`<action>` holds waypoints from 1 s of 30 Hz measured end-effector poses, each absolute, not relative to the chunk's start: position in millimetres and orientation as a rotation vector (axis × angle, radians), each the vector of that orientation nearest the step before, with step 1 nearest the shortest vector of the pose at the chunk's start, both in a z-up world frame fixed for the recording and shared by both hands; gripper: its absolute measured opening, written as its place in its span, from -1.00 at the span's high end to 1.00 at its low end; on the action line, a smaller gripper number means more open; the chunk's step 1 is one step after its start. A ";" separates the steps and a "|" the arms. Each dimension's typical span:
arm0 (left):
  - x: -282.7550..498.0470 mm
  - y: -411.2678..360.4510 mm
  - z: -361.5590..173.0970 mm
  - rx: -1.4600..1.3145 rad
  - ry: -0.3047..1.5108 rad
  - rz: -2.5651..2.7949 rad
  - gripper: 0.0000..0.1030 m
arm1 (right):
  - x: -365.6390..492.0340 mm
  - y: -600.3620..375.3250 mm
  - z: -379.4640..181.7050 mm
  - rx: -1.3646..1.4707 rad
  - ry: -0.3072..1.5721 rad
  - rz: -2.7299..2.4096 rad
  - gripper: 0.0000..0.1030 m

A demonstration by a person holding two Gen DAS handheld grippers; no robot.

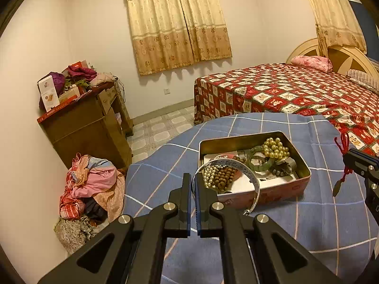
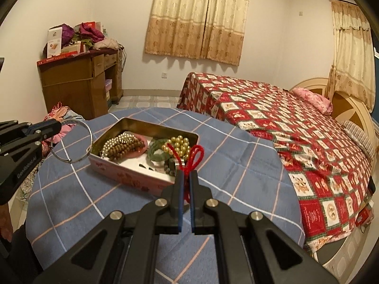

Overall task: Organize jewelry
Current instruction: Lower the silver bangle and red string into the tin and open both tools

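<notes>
On blue checked cloth point(image 1: 296, 224): open tin point(image 1: 279, 189) with bead strands point(image 2: 123, 146), green bangle point(image 1: 258, 159), gold pearls point(image 2: 180, 143). Left gripper point(image 1: 193, 177) clamped on silver bangle point(image 1: 253, 182), raised beside tin. Right gripper point(image 2: 186, 176) pinched on red cord point(image 2: 191, 158), above tin's near edge. Red patterned bed point(image 2: 296, 118) behind.

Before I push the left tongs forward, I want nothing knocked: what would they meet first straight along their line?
Probably the near corner of the tin box on the blue checked cloth, though depth is uncertain. The left tongs, shut on the silver bangle, point downward toward it.
</notes>
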State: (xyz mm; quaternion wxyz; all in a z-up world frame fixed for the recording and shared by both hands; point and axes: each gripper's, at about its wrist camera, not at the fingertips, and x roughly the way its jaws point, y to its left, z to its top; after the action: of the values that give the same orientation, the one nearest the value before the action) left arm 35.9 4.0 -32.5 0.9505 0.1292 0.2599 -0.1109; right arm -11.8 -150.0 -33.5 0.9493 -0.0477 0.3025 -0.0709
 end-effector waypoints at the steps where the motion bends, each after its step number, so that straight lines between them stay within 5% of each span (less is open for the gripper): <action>1: 36.7 2.9 -32.2 0.260 0.528 -0.227 0.97 | -10.7 -149.6 -32.5 -0.099 0.613 -0.144 0.90; 30: 90.2 -26.0 -18.0 0.261 0.473 -0.225 0.97 | 45.6 -150.6 -18.1 -0.091 0.564 -0.155 0.90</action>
State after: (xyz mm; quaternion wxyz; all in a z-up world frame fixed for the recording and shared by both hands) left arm 90.2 -26.0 -18.0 0.9575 0.1285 0.2333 -0.1109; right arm 45.6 -150.6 -18.1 0.9566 -0.0447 0.2777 -0.0766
